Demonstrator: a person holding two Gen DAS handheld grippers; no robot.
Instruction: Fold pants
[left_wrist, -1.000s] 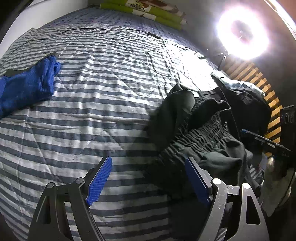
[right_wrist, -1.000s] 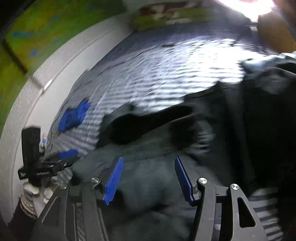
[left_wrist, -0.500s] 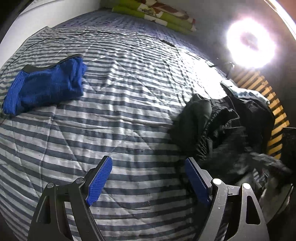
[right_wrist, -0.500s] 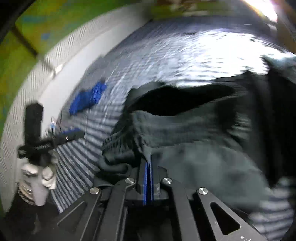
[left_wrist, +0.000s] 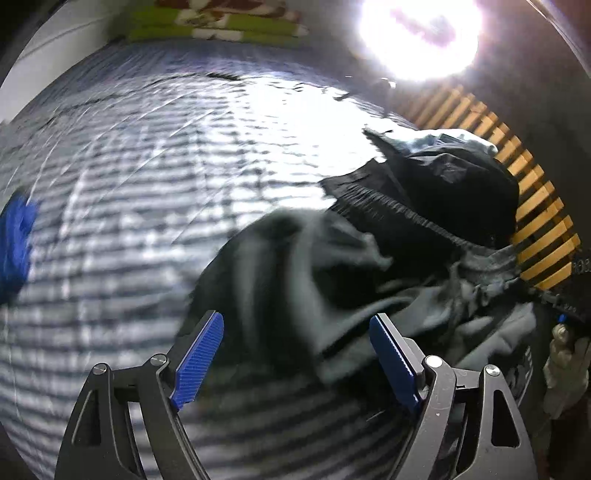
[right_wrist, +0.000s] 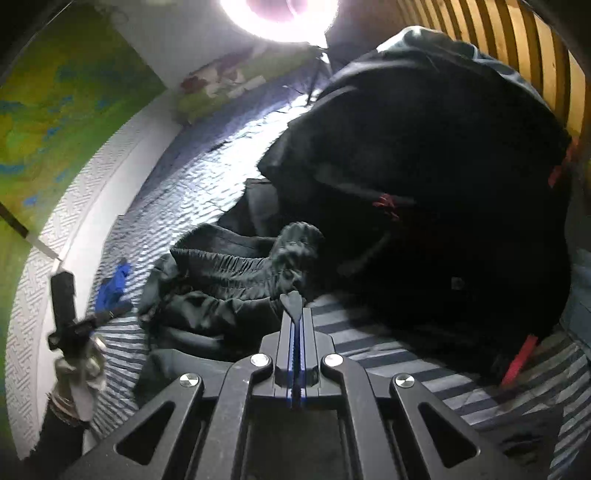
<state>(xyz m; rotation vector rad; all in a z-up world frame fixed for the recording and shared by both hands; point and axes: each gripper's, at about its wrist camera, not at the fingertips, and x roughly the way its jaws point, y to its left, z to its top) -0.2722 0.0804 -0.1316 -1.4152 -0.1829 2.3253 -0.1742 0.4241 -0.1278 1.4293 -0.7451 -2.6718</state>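
1. The left gripper (left_wrist: 295, 354) stands with its jaws wide apart; the blue pads (left_wrist: 197, 360) hold nothing.
2. The pants (left_wrist: 317, 280), dark grey-green, lie crumpled on the striped bedspread (left_wrist: 122, 206), right of centre in the left wrist view. Their near folds sit between and just beyond the left gripper's pads; contact cannot be confirmed because of blur.
3. The right gripper (right_wrist: 295, 314) has its jaws pressed together on a small tab of the pants fabric, which projects above the fingertips.
4. In the right wrist view the gathered elastic waistband (right_wrist: 229, 266) of the pants runs left from the pinched point, with the remaining cloth bunched below it.
5. A black garment pile (right_wrist: 436, 192) rests to the right of the pants, against a wooden slatted panel (right_wrist: 517, 44).
6. A folded blue garment (left_wrist: 14, 243) lies at the far left of the bedspread, well apart from the pants.
7. A bright ring light (left_wrist: 417, 33) shines at the far end of the bed.
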